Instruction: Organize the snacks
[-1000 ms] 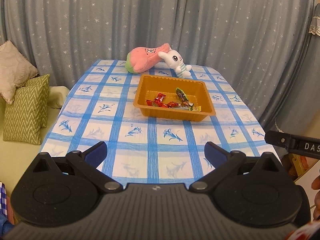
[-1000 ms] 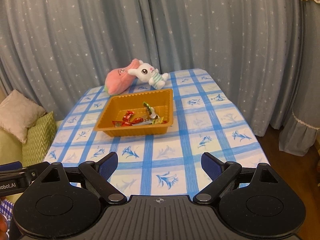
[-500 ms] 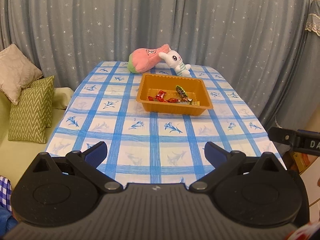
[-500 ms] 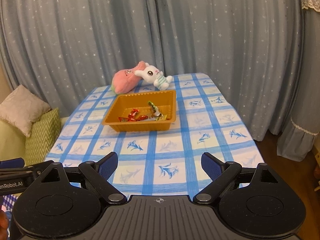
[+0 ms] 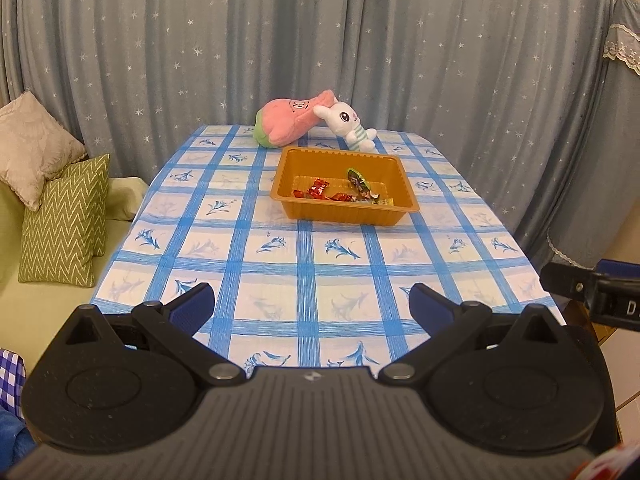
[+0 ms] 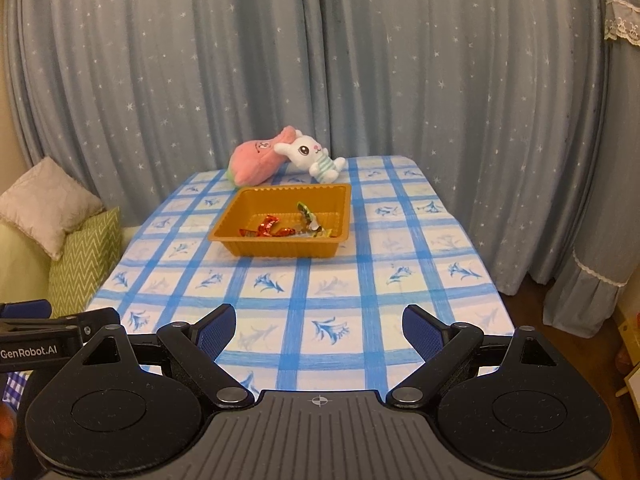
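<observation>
An orange tray [image 5: 344, 213] [image 6: 280, 249] sits past the middle of the blue-checked table [image 5: 312, 280] [image 6: 332, 292]. Several wrapped snacks [image 5: 340, 194] [image 6: 284, 228], red and green, lie inside it. My left gripper [image 5: 311, 304] hovers over the table's near edge, open, with nothing between its blue pads. My right gripper [image 6: 319, 324] is likewise open and empty above the near edge, far short of the tray. Each gripper's tip shows at the side of the other's view.
A pink plush [image 5: 292, 122] [image 6: 256, 160] and a white rabbit plush [image 5: 348, 124] [image 6: 312, 156] lie behind the tray at the table's far end. Star-patterned curtains hang behind. A sofa with green and beige cushions [image 5: 60, 216] [image 6: 84, 256] stands to the left.
Both grippers have drawn back from the table, so the tray and plush toys look smaller and farther away. Jaws stayed open.
</observation>
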A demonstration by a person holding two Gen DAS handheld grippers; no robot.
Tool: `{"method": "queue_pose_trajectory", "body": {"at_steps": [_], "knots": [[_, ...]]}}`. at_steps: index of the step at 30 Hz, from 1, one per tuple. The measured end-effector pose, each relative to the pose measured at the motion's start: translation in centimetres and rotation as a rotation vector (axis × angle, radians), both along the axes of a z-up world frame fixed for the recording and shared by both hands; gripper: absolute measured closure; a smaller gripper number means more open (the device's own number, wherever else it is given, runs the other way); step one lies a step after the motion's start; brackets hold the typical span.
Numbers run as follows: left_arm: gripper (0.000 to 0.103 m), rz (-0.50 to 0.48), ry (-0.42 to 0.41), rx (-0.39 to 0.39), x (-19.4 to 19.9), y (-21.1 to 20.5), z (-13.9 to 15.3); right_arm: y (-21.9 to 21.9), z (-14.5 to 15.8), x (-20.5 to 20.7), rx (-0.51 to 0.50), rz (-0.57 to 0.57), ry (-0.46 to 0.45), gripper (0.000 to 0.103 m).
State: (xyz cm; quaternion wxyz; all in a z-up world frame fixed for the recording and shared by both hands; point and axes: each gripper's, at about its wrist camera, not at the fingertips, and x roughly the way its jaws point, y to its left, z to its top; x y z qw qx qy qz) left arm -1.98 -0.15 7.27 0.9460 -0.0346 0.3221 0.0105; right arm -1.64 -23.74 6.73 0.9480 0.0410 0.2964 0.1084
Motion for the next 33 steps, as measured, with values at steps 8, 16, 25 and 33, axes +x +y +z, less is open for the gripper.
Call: {"method": "queue_pose_trajectory", "body": {"at_steps": [8,16,25,33], "knots": [[0.0,-0.003,-0.009,0.007,-0.21,-0.25,0.27,-0.03,0.1,-0.33,-0.003,-0.005,-0.002,0.013],[0.0,-0.004,-0.011,0.007,-0.31,-0.16,0.42,-0.12,0.29,-0.18,0.001,-0.006,-0.008,0.013],[0.0,-0.004,-0.011,0.006,-0.33,-0.09,0.36,-0.1,0.26,-0.21,0.001,-0.005,-0.008,0.013],[0.0,-0.006,-0.011,0.003,-0.38,-0.05,0.31,-0.03,0.25,-0.21,0.002,-0.007,-0.005,0.013]]}}
